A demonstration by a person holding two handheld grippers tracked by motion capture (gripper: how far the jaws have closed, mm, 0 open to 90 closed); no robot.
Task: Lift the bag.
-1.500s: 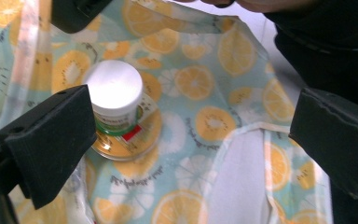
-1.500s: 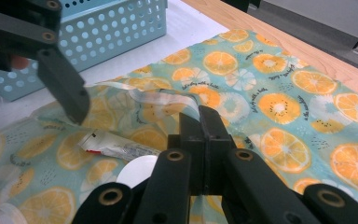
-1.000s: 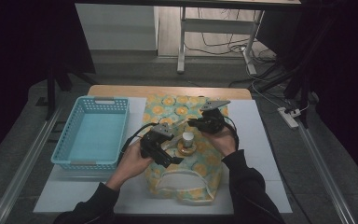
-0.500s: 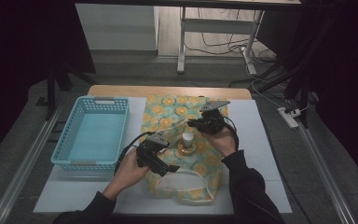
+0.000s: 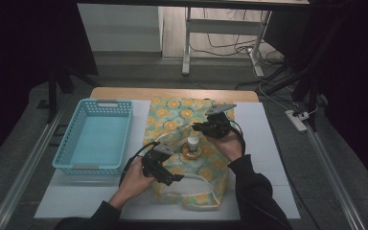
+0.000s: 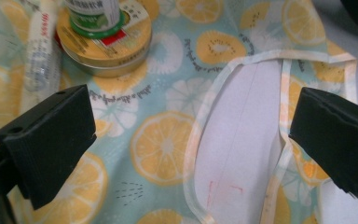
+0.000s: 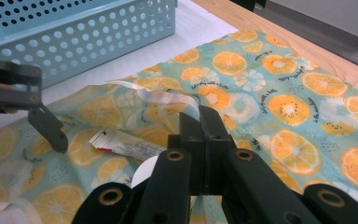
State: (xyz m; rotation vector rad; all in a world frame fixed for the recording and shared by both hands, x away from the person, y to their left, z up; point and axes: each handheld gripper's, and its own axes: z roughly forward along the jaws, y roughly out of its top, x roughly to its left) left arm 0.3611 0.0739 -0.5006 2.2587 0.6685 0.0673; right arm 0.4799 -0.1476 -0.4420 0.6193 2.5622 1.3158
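I have the counter [image 5: 268,158] under me, with the blue basket [image 5: 96,139] well off to the left and empty as far as I can see. Spread beside it is the fruit-print cloth bag [image 5: 172,117], and that is what I judge I am working on: gathering or lifting it around the things lying on it. Its pale handle loop [image 6: 242,140] lies flat just ahead of my left gripper [image 5: 165,173], whose jaws stand wide apart over the fabric with nothing between them. My right gripper [image 5: 211,127] has its jaws pressed together; a white strap edge [image 7: 168,100] runs up to their tips, but I cannot tell whether it is actually pinched. On the bag sit a round tin [image 6: 105,44] with a small bottle [image 6: 93,11] standing on its lid, and a tube [image 7: 130,145] lies just beside them.

Next, I think, the left gripper must drop onto the handle loop and close on it, keeping clear of the tin so the bottle does not topple.
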